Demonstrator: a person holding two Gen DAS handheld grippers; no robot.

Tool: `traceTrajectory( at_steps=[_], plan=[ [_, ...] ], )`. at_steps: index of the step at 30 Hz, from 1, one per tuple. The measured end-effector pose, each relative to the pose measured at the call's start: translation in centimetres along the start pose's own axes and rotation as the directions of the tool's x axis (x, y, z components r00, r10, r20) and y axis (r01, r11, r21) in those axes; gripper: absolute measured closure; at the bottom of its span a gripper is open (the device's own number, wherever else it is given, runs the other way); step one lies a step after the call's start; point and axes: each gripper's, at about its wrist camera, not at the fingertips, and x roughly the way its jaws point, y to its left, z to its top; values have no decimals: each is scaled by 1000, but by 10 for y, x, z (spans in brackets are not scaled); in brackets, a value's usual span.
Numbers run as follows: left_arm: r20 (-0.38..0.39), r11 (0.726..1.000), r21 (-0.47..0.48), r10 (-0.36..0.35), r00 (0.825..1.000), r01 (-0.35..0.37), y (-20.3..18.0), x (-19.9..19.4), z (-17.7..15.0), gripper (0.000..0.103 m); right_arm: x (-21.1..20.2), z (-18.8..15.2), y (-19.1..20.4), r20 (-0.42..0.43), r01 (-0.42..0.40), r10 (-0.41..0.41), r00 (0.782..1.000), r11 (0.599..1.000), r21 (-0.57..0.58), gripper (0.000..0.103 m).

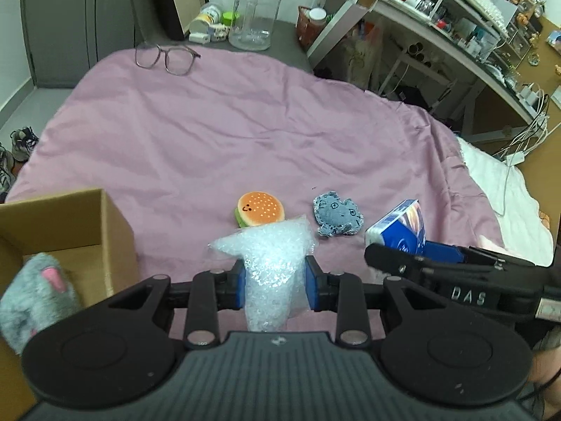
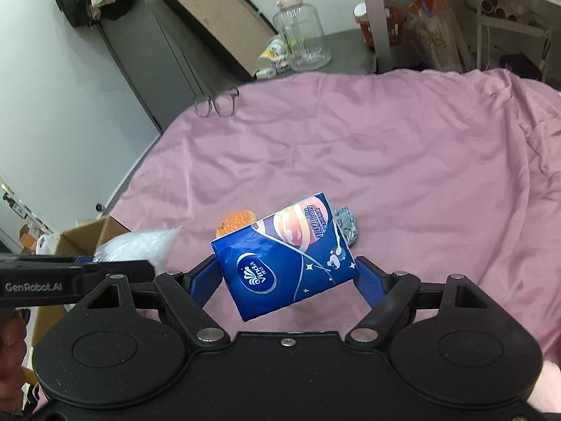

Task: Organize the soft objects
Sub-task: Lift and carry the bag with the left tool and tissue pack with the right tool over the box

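While the bubble wrap bag [image 1: 271, 263] sits squeezed between the two blue pads of the left claw [image 1: 275, 282], it hangs just above the pink bed cover [image 1: 228, 133]. The tissue pack [image 2: 285, 254] is held tight in the right claw [image 2: 287, 280], tilted, also above the bed. It is blue and says "Vinda" in white. The right claw's black arm shows "DAS" in the left view, and the left one shows "GenRobot.AI" in the right view. Just past the bag lie a little burger toy [image 1: 259, 208] and a grey-blue cloth toy [image 1: 336, 215], apart from each other. To the left stands a cardboard box [image 1: 105, 231] with a grey fluffy toy [image 1: 35, 291] inside. Far back lie glasses [image 1: 164, 58] near a big clear bottle [image 1: 254, 14].
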Motion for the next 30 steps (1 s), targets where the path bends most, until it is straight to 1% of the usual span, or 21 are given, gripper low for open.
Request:
traceTrajectory(
  at_steps=[5, 8, 12, 16, 19, 23, 27, 30],
  plan=[
    [34, 1000, 3, 15, 999, -15, 2, -25, -4, 72, -16, 1, 10, 32, 6, -6, 999, 1000, -1, 24],
    [49, 1000, -2, 0, 999, 0, 7, -37, -6, 72, -23, 0, 18, 43, 9, -9, 999, 1000, -10, 24],
    [79, 1000, -9, -3, 997, 3, 15, -55, -7, 72, -32, -1, 32, 57, 5, -3, 998, 1000, -30, 24],
    [117, 999, -44, 20, 993, -15, 31, -72, -9, 72, -39, -2, 46, 74, -9, 12, 997, 999, -46, 24],
    [135, 997, -68, 57, 989, -48, 43, -80, -10, 72, -41, -4, 58, 73, -18, 23, 997, 998, -59, 24],
    [159, 993, -97, 89, 983, -74, 61, -94, -14, 72, -43, -6, 76, 72, -29, 36, 997, 996, -88, 24],
    [159, 985, -145, 112, 981, -89, 82, -103, -18, 72, -43, -7, 96, 73, -44, 53, 996, 992, -122, 24],
    [146, 980, -163, 136, 980, -112, 96, -107, -22, 72, -42, -8, 111, 68, -49, 59, 996, 989, -143, 24]
  ],
)
